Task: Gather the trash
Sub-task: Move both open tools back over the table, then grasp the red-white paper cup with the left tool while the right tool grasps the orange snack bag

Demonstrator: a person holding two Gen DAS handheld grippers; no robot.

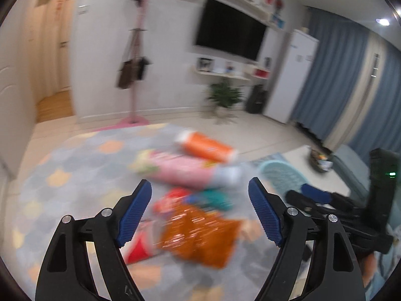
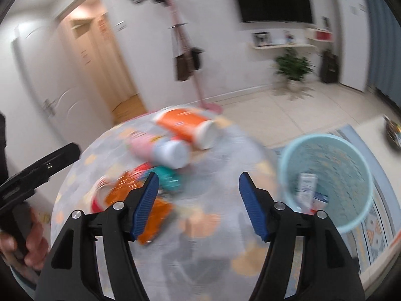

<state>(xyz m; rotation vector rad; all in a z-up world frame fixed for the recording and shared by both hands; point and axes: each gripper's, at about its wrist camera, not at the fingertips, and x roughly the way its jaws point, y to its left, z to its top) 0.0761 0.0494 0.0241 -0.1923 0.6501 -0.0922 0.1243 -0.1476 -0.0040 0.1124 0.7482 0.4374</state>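
Both views are smeared by motion blur, so labels and fine detail cannot be read. The left gripper (image 1: pixel 200 210) and the right gripper (image 2: pixel 198 205) each have black plastic arms ending in ribbed blue pads, spread wide apart and holding nothing.

Trash lies in a loose pile on a round table (image 2: pixel 213 250) covered in a pale cloth with peach and grey blotches. An orange canister (image 1: pixel 208 148) with white ends lies on its side, its long axis running from upper left to lower right in the left view. Just in front of it, roughly parallel, lies a pink canister (image 1: pixel 185 169) with a pale cap. Nearer the grippers sit a crinkly, shiny orange wrapper (image 1: pixel 200 235), a teal packet (image 1: pixel 215 199) and something red (shape unclear).

Beside the table stands a light blue mesh plastic bin (image 2: pixel 351 165), open end upward, with a few cartons (image 2: pixel 307 185) inside. Its lower edge is hidden behind the right gripper's arm.
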